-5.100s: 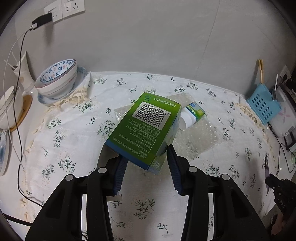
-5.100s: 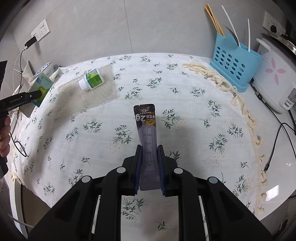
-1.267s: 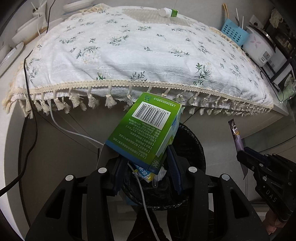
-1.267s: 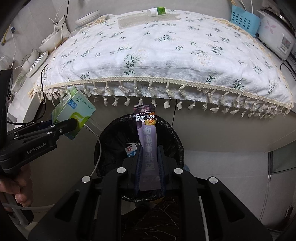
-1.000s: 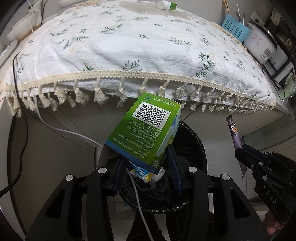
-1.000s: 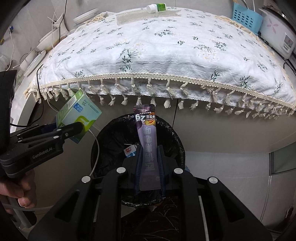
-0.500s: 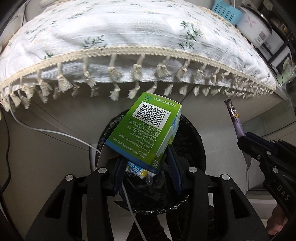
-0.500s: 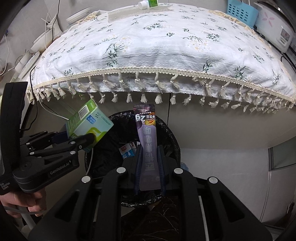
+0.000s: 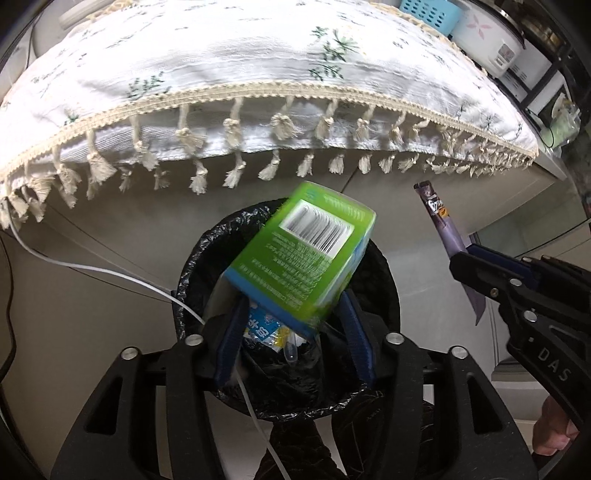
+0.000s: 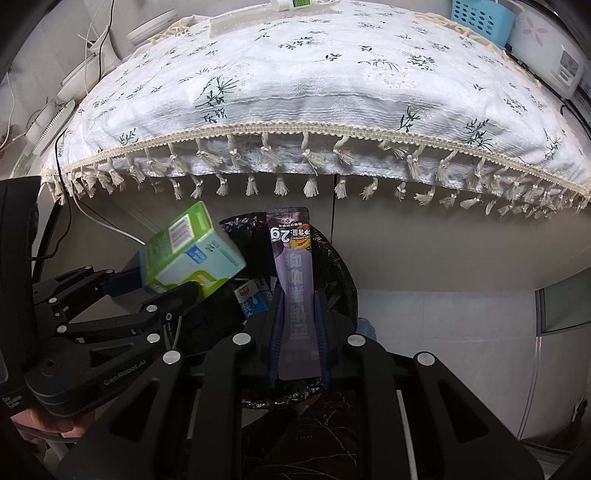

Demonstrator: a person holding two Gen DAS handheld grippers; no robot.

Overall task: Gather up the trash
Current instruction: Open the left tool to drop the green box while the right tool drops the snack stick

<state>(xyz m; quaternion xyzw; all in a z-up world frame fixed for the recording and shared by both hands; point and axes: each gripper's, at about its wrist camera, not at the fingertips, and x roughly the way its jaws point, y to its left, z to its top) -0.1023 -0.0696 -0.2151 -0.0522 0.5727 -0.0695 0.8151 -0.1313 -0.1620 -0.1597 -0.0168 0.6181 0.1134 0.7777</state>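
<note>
A green carton with a barcode, blurred by motion, tips forward over the black-lined trash bin. My left gripper is open, its blue pads apart from the carton's sides. In the right wrist view the carton hangs at the left gripper's tips over the bin. My right gripper is shut on a purple snack sachet, held upright above the bin; the sachet also shows in the left wrist view. Small milk cartons lie inside the bin.
The table with a fringed floral cloth overhangs just behind the bin. A white bottle, a blue basket and a rice cooker stand on it far back. A white cable hangs left of the bin.
Both grippers came from the tabletop down to the bin. In the last half second my left gripper's jaws opened and the green carton tipped forward, dropping toward the bin. The right gripper keeps the sachet.
</note>
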